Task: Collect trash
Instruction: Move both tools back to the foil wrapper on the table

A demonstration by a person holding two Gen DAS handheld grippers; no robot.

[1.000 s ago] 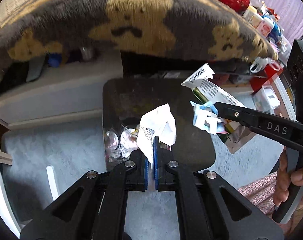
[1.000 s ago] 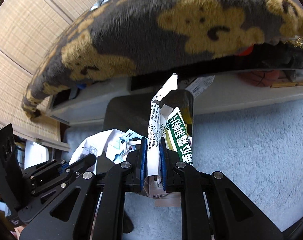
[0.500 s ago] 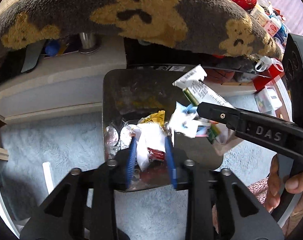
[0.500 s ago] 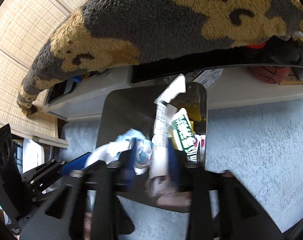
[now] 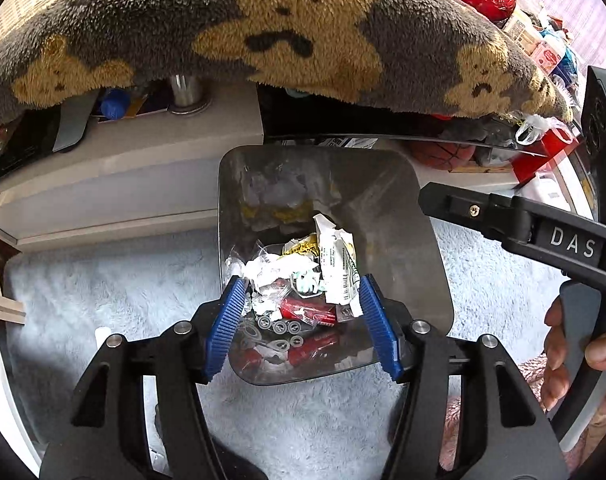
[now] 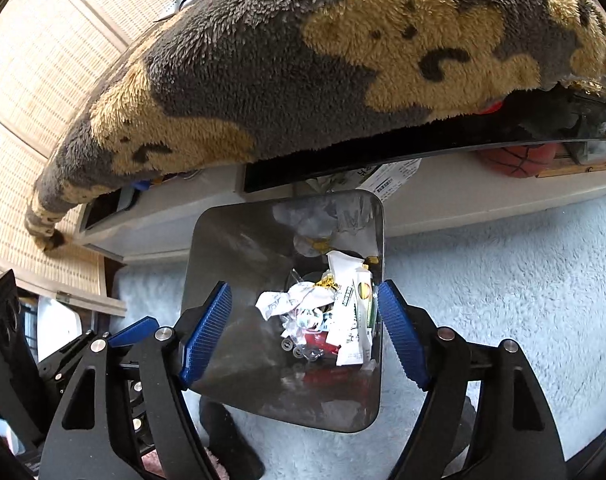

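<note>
Floor: pale shaggy carpet (image 5: 103,288), with a low grey shelf unit (image 5: 115,168) on its far side under a draped bear-print blanket (image 5: 287,40).
Left gripper (image 5: 301,320): jaws opening, blue pads spread above the bin, nothing between them.
Bin (image 5: 423,248): shiny metal, standing on the carpet.
Trash (image 5: 319,276): crumpled paper and wrappers lying inside the bin.
Right gripper (image 6: 303,336): jaws opening over the bin, empty.
Hand (image 5: 575,360): far right, around the right gripper's handle.

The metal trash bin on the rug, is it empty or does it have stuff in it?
Not empty. The metal trash bin holds a loose pile of crumpled wrappers at its bottom, well below the rim.
</note>
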